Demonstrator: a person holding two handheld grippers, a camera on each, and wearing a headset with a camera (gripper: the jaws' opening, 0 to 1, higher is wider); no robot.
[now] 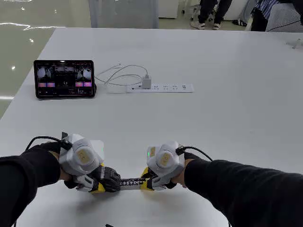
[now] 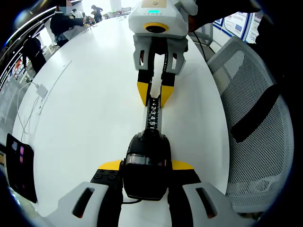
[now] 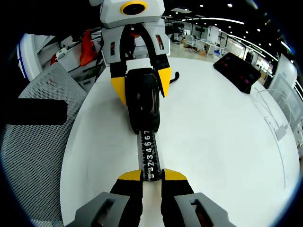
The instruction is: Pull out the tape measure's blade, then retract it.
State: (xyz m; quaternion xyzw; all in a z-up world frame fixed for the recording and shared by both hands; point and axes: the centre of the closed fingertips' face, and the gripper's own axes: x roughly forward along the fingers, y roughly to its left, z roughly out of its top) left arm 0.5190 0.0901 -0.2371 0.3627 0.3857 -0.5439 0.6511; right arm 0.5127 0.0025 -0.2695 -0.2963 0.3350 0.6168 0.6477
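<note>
The left gripper is clamped around the case, anchoring it low at the table's near edge. The right gripper is pinched shut on the blade tip — a short numbered stretch spans between them, so pulling apart should extend it.

Place: an open-plan office or lab hall.
Desk: a long white desk with a rounded end.
Power: a white power strip lies on the desk, a charger plugged in, with white cables looped beside it.
Screen: a lit tablet stands near the desk's left edge.
Seating: a grey mesh office chair just beside the desk.
Ceiling: rows of strip lights above further desks.
Floor: glossy floor reflecting light.
People: legs of seated people beyond the desk's far end.
Wall: printed posters.
</note>
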